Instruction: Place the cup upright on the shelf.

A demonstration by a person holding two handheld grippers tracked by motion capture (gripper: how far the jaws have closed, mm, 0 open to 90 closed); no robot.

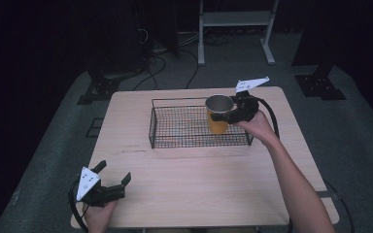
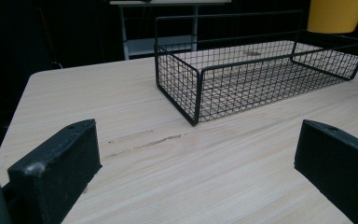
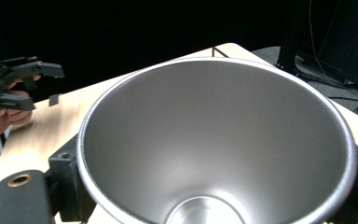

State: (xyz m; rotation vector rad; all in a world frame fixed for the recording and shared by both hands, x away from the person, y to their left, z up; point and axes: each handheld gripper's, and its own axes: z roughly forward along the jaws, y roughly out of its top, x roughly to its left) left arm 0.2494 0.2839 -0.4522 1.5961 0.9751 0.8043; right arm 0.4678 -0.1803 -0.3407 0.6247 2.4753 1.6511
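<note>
At the near left corner of the wooden table [image 1: 194, 184], the left gripper [image 1: 112, 174] rests low in the person's left hand [image 1: 99, 213], its two black jaws spread wide apart with nothing between them; in the left gripper view they frame bare tabletop marked by a faint dark scuff [image 2: 144, 142]. Farther along, toward the middle of the far half of the table, stands a black wire basket [image 1: 175, 141], long and shallow. At the basket's right end, a yellow cup [image 1: 217, 121] with a shiny metal inside is held upright over the wire, though whether its base touches the basket floor cannot be told. The right gripper [image 1: 232, 110] is clamped on the cup near its rim, and the right hand [image 1: 257, 124] reaches in from the right. The right gripper view looks straight down into the cup's steel interior [image 3: 223, 140], with the left gripper [image 3: 42, 86] visible far off.
</note>
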